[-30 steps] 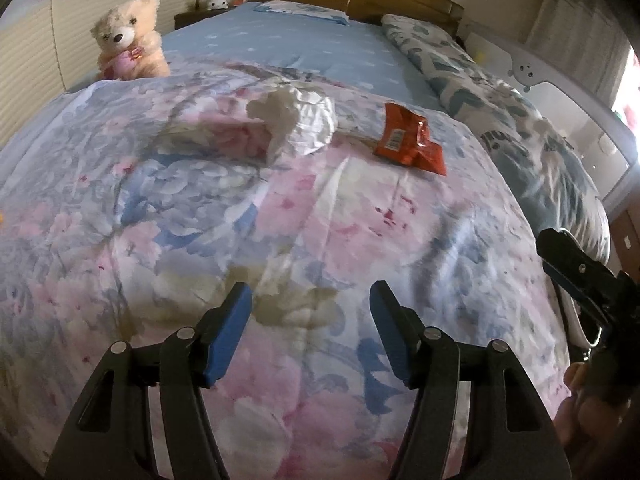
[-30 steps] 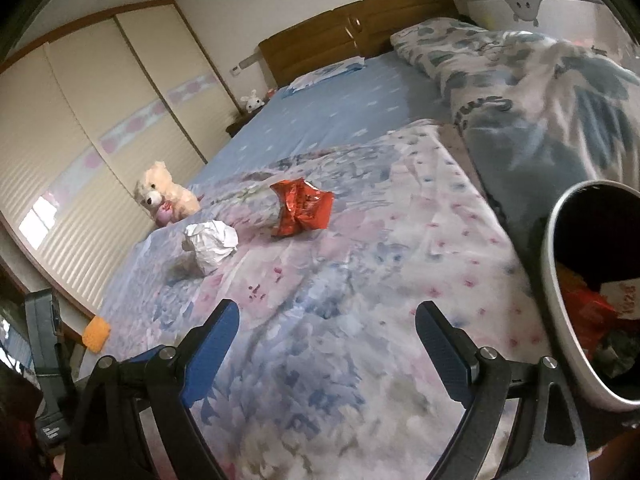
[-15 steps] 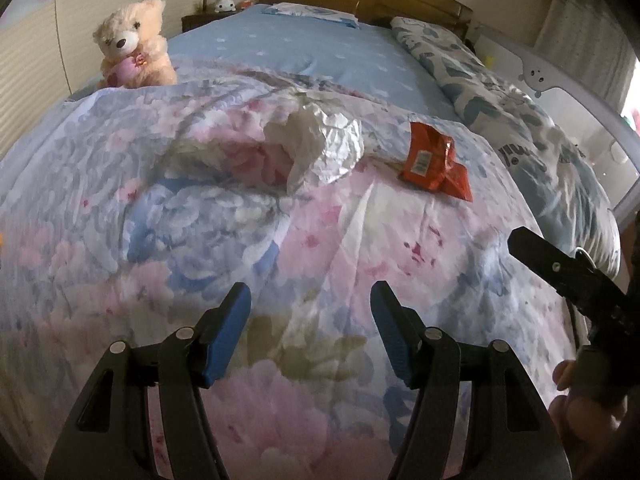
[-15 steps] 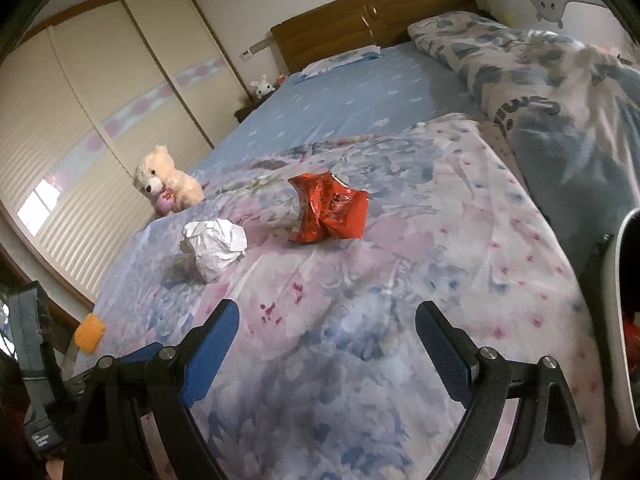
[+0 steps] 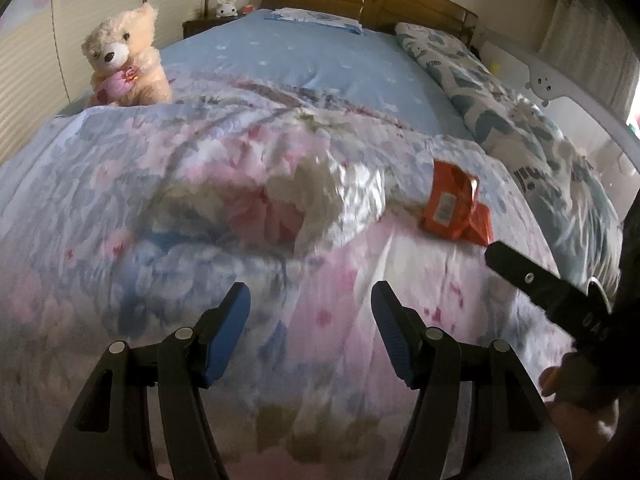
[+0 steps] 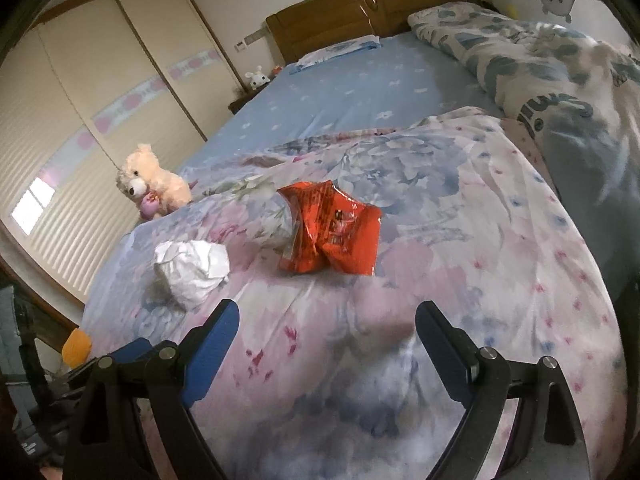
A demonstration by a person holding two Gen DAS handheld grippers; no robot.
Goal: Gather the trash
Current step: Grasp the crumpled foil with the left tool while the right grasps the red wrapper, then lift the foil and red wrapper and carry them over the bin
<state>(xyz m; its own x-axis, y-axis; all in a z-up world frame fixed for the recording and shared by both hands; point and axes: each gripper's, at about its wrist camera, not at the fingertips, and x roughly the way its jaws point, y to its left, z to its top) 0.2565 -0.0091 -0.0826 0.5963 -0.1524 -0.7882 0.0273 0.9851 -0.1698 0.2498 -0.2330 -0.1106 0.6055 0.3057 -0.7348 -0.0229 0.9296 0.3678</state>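
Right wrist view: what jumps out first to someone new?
The crumpled red snack wrapper lies mid-frame on the floral quilt, straight ahead of the open, empty right tongs. Beside it, toward the picture's left, sits a crumpled white paper ball. A cream teddy bear sits at the quilt's far left edge, near the wardrobe.

You are in a home bedroom: a bed [image 6: 360, 92] with a wooden headboard [image 6: 360, 4], a teddy bear [image 6: 154, 182] on it, sliding wardrobes [image 6: 100, 92] beside it.
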